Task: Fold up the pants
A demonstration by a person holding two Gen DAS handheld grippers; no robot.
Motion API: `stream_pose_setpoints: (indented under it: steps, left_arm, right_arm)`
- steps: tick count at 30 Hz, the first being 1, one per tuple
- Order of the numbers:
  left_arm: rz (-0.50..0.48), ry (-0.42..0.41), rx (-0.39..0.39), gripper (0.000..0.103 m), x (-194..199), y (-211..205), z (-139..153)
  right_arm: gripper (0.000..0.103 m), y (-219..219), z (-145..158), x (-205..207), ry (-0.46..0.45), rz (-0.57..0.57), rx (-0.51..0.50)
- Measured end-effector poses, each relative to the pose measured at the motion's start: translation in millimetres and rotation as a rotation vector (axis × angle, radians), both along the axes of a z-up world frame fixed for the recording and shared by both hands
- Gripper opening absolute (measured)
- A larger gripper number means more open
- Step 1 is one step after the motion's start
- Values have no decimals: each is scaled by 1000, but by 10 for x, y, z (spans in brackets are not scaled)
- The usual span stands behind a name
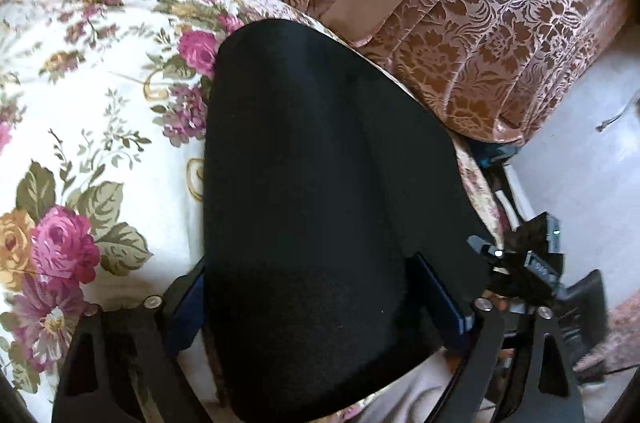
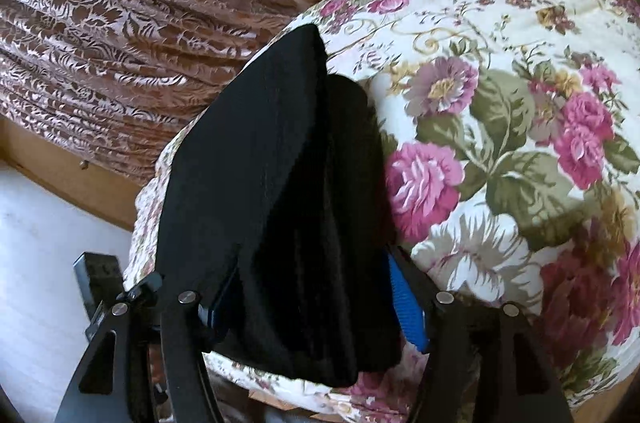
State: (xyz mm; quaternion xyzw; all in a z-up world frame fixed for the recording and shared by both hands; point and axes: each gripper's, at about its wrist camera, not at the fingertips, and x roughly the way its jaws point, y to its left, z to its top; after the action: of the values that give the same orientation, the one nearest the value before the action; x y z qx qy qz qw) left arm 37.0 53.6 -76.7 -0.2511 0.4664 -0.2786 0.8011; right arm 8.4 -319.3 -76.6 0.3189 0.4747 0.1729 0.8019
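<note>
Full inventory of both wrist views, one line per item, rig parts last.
pants: 1, black, folded into a stack, lying on the bedspread near its edge, between the fingers of both grippers
bedspread: 1, cream with pink and gold roses, covering the surface under the pants
curtain: 1, brown and pink floral, pleated, hanging behind the bedspread
floor: 1, pale, beside the bedspread's edge
left gripper: 1, black with blue pads, wide open, straddling the near end of the pants
right gripper: 1, black with blue pads, jaws apart around the near end of the pants; whether the pads touch the cloth is unclear
</note>
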Motion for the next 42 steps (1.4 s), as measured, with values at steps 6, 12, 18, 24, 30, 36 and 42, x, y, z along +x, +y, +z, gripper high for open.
stream_pose_setpoints:
  steps: [6, 12, 18, 24, 30, 36, 42]
  left_arm:
    - [-15, 14, 2, 89, 71, -79, -10]
    - [0, -16, 29, 75, 47, -106, 13]
    - [-1, -78, 75, 53, -28, -116, 147]
    - [-7, -214, 217, 48, -125, -248, 388]
    - [51, -299, 247, 48, -22, -237, 499]
    - [109, -338, 284, 48, 299, -190, 590]
    - [137, -359, 324, 48, 791, -211, 641]
  right_arm:
    - [72, 110, -56, 129, 5, 40, 5]
    - [70, 219, -36, 200, -11, 56, -46]
    - [55, 266, 72, 90, -100, 64, -104]
    - [49, 417, 282, -2, -223, 79, -236]
    - [48, 451, 380, 25, -295, 50, -262]
    - [48, 579, 441, 330, -348, 46, -277]
    - [48, 667, 477, 841, -378, 46, -297]
